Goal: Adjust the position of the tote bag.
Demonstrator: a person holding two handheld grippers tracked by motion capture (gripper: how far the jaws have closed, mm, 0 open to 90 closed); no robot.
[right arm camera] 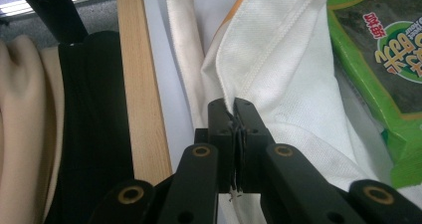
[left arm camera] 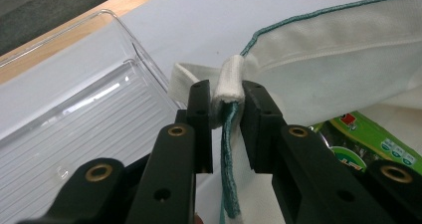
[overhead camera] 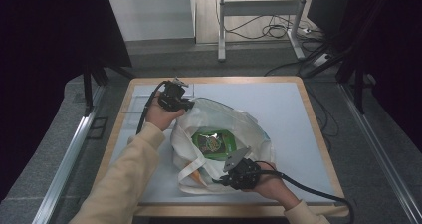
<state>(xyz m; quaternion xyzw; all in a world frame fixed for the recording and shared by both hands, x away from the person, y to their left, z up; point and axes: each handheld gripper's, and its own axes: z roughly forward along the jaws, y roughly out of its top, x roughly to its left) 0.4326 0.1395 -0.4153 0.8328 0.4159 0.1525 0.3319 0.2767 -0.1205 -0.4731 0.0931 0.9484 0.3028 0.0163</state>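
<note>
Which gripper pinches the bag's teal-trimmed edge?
The left gripper, at the far side of the white bag: teal piping runs between its jaws. The right gripper clamps plain white cloth at the near edge.

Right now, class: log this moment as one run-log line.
left gripper: shut on bag rim | right gripper: shut on bag rim | white tote bag: held open on table | green packet: inside bag
</note>
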